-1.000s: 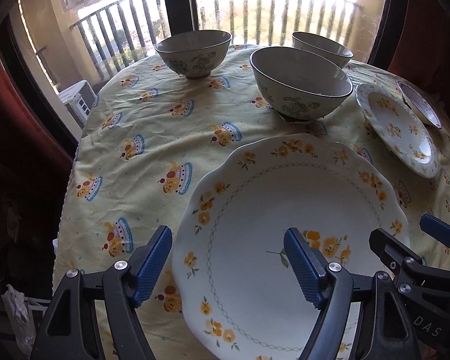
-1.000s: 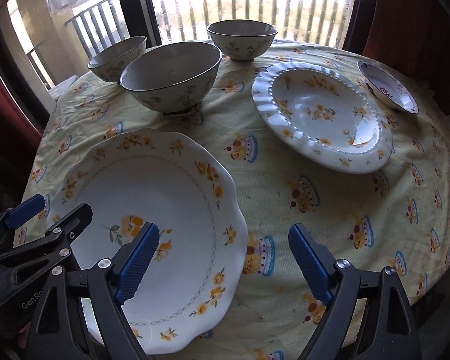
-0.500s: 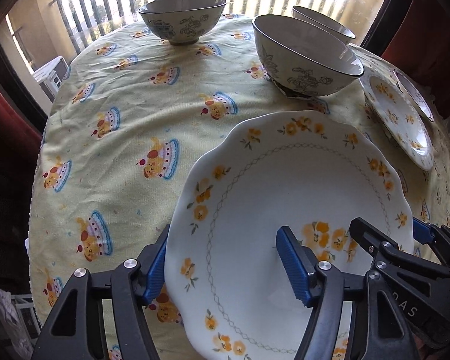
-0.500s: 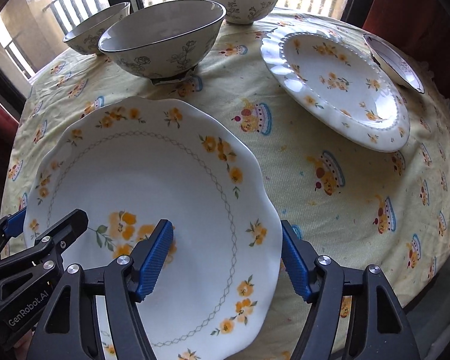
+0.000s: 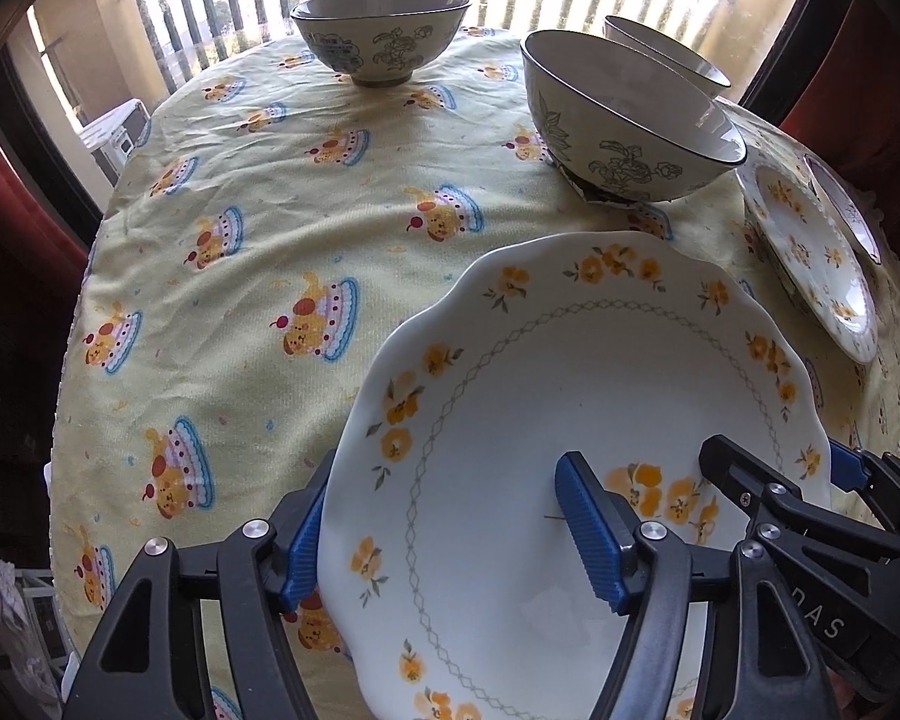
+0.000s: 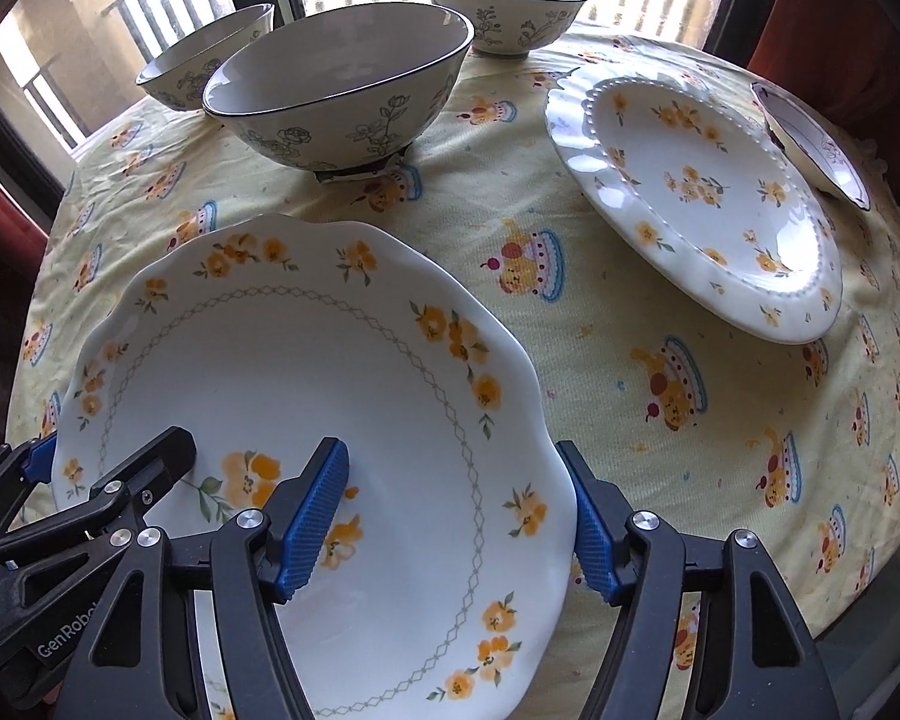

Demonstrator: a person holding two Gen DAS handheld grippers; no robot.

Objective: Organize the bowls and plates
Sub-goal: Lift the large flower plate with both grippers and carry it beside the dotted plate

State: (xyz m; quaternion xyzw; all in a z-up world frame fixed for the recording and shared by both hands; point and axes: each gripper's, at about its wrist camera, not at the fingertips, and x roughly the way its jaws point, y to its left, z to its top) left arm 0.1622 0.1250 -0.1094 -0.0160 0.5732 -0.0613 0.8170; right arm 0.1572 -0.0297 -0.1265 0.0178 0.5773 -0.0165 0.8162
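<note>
White scalloped plate (image 5: pixel 570 420) with orange flowers is sitting on the yellow-clothed tabletop (image 5: pixel 270 228). Left tongs (image 5: pixel 450 534) and right tongs (image 6: pixel 456 522) are each straddling an opposite rim, jaws having just been closing; contact unclear, can't tell. Bowls (image 6: pixel 342 102) sitting behind.

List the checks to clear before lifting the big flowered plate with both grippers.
1. Left gripper straddles the left rim of the flowered plate: ok; its jaws just closed, then eased open slightly.
2. Right gripper straddles the right rim: ok; its jaws have just been closing.
3. Pads pressing on the rim: not ok; the inner ones stand free over the well.
4. Plate empty: ok.
5. Large bowl apart from the plate: ok.
</note>
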